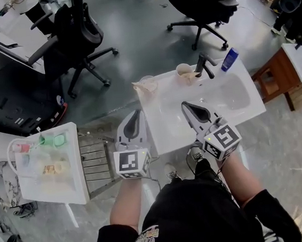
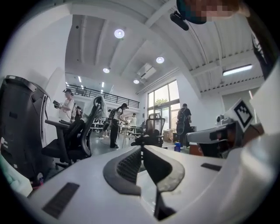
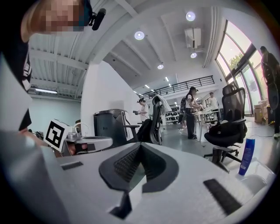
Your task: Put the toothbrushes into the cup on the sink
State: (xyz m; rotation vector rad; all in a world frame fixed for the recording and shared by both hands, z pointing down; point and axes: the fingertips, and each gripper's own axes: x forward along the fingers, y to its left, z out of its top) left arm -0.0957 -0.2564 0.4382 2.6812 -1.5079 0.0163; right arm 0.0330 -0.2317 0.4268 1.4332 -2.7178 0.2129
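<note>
In the head view the beige cup (image 1: 185,72) and the clear cup (image 1: 147,85) at the back edge of the sink (image 1: 236,115) are too small to show their contents; something pale may stick out of the beige one. The things on the white tray (image 1: 76,174) blur into green and pink smears. The sink hides part of the wooden stool (image 1: 275,75), and the picture's top edge cuts off the black office chair (image 1: 77,29).
</note>
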